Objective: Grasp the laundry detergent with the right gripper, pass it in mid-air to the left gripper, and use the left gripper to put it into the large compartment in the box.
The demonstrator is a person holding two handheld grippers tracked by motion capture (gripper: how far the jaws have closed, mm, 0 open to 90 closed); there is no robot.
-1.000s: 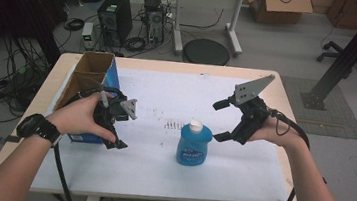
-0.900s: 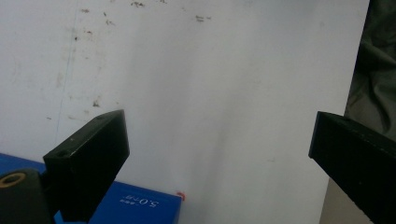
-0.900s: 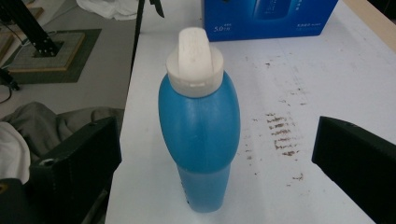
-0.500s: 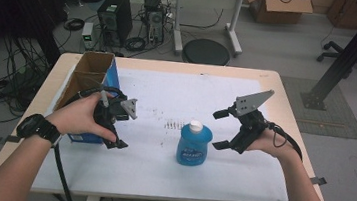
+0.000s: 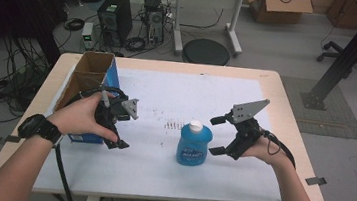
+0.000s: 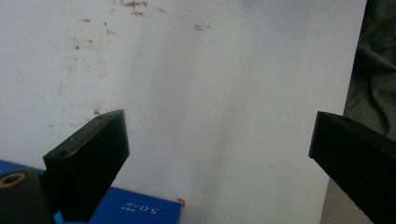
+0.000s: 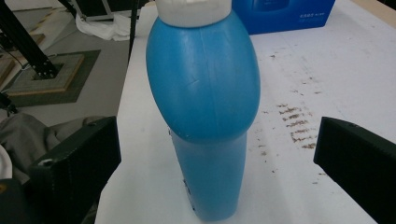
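- Your right tongs [image 5: 219, 135] stand wide open and hold nothing; the blue bottle [image 5: 193, 144] is just in front of them, between the two jaws in the right gripper view but not yet touched by either.
- So I judge the grasp is not done: you still need to bring the jaws around the bottle [image 7: 204, 107] and close them on it.
- Your left tongs [image 5: 122, 125] are also wide open and empty, close beside the cardboard box [image 5: 89, 93], well apart from the bottle.
- The bottle looks like smooth, slightly glossy plastic, with a rounded, bulging upper body, a narrower flat lower part and a white cap [image 7: 194, 10] on top; it stands upright on the counter.
- The counter [image 5: 168, 180] has a white, matt sheet with small brown marks [image 7: 294, 123], and a wooden edge around it.
- The box is open at the top, brown inside and blue outside.
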